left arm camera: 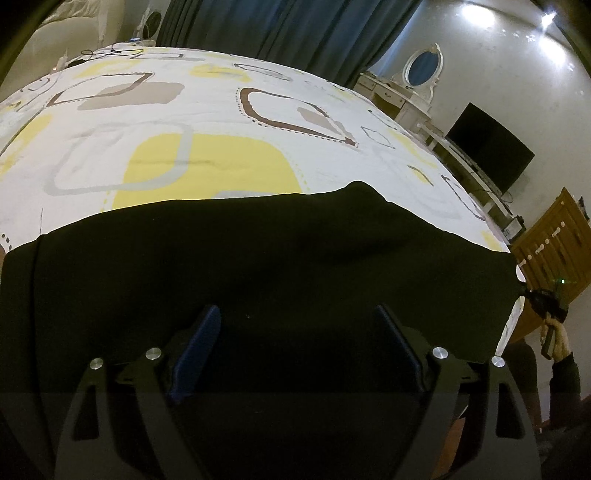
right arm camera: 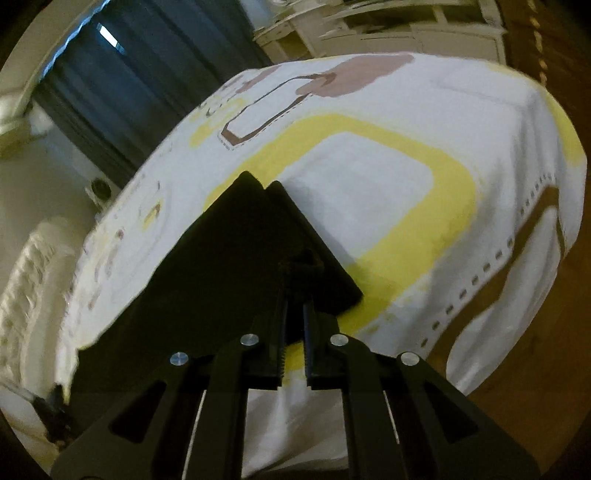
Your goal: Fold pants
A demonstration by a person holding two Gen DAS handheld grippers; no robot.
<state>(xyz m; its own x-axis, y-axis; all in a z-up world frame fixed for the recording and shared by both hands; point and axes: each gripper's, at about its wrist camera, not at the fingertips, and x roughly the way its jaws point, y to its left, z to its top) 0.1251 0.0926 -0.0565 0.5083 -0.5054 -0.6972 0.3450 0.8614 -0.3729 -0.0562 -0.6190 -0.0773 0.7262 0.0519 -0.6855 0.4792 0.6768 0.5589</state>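
Note:
Black pants [left arm camera: 258, 258] lie spread across the near part of a bed with a white, yellow and brown patterned cover [left arm camera: 207, 122]. My left gripper [left arm camera: 295, 325] is open, its blue-padded fingers [left arm camera: 201, 343] spread wide just over the black cloth, holding nothing. My right gripper [right arm camera: 295, 295] is shut on the edge of the pants [right arm camera: 221, 266] near a corner of the cloth, at the bed's near side. It also shows in the left wrist view [left arm camera: 546, 299], at the pants' right end, held by a hand.
Dark blue curtains [left arm camera: 295, 26] hang behind the bed. A white dresser with an oval mirror [left arm camera: 421, 74], a black TV [left arm camera: 487, 147] and a wooden door [left arm camera: 554, 243] stand to the right. The bed cover drapes over the edge [right arm camera: 517, 258] toward a wooden floor.

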